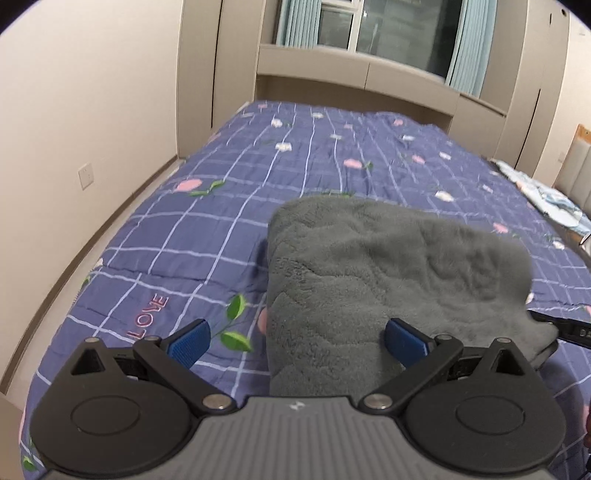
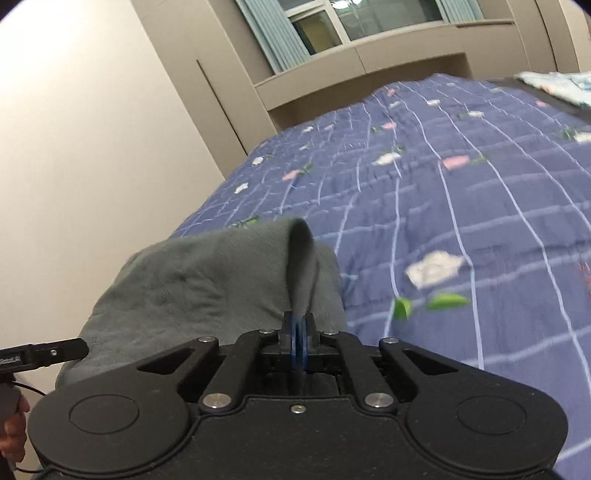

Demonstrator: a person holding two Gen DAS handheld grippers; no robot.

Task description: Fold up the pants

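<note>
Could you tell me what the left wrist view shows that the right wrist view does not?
Only the left wrist view shows the left gripper with its jaws open, the pink LOVE lettering and a wall socket. Only the right wrist view shows the right gripper with its jaws shut on a raised fold of the grey pants. Both show the pants, the checked bedspread and the window.

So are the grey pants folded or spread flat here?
Folded, at least partly: the grey pants lie doubled in a thick compact bundle on the quilt, and the right gripper pinches up one edge.
</note>
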